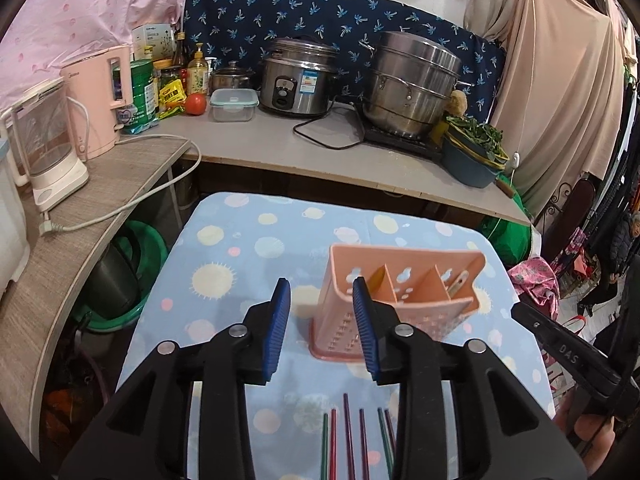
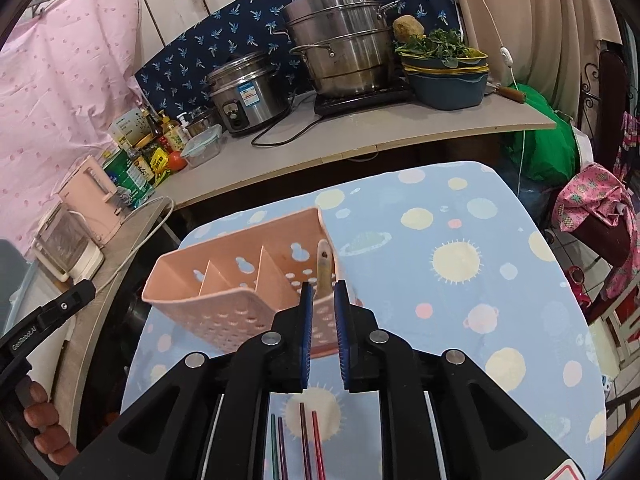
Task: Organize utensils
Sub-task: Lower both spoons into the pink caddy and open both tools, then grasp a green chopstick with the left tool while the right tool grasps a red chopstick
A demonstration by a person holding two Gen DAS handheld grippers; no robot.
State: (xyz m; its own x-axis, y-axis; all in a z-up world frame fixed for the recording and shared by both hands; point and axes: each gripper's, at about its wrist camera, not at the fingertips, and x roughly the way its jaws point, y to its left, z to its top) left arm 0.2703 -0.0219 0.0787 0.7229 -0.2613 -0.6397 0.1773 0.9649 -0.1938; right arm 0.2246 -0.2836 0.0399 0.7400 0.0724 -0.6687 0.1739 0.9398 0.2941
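A pink perforated utensil holder (image 1: 400, 280) (image 2: 224, 292) with three compartments stands on the blue dotted tablecloth (image 1: 248, 256) (image 2: 460, 320). A wooden utensil handle (image 1: 458, 284) (image 2: 323, 264) sticks up from its right compartment. Several coloured chopsticks (image 1: 348, 440) (image 2: 304, 440) lie on the cloth under the grippers. My left gripper (image 1: 321, 285) is open at the holder's left end, with nothing between its blue pads. My right gripper (image 2: 323, 286) hovers just short of the wooden handle, jaws a narrow gap apart and not pressing on it.
Behind the table runs a counter (image 1: 280, 140) with a rice cooker (image 1: 298, 80), a steel steamer pot (image 1: 412, 84), a lidded food box (image 1: 233, 104), bottles and a blue basin of greens (image 1: 472, 152). Two kettles (image 1: 52, 140) stand on the left shelf. A person's fingers (image 2: 44, 420) show at lower left.
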